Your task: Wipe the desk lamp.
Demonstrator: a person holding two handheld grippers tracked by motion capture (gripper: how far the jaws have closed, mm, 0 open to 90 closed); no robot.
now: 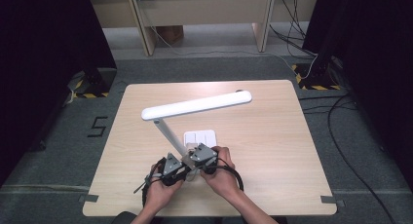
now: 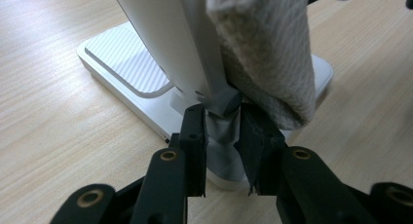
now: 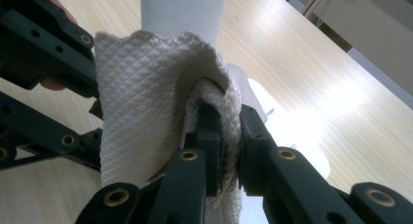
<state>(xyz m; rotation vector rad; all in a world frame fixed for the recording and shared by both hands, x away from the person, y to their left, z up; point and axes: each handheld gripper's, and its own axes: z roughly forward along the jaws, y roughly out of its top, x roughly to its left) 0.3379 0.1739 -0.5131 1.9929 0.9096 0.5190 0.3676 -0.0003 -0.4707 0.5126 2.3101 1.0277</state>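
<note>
Lamp: a white desk lamp (image 1: 195,107) stood near the middle of the worktop (image 1: 272,136), its flat base (image 2: 117,63) on the wood and its long head reaching toward the right of the high view.
Left gripper: the left gripper (image 2: 221,131) was at the foot of the lamp's stem, fingers (image 2: 194,131) closed on the grey hinge piece (image 2: 225,101) where stem meets base. This looked like a bracing hold, so the lamp would not slide or tip.
Right gripper: the right gripper (image 3: 228,131) had its fingers (image 3: 209,136) pinched on a fold of white quilted cloth (image 3: 141,102), nearly together with only fabric between them.
Cloth: it was draped against the lower stem (image 3: 182,9), just above the hinge (in the left gripper view it hung right beside the braced joint).
Step in hand: wiping the stem, by my reading, one hand steadying while the other rubbed.
Hands: both sat close together at the near edge of the worktop.
</note>
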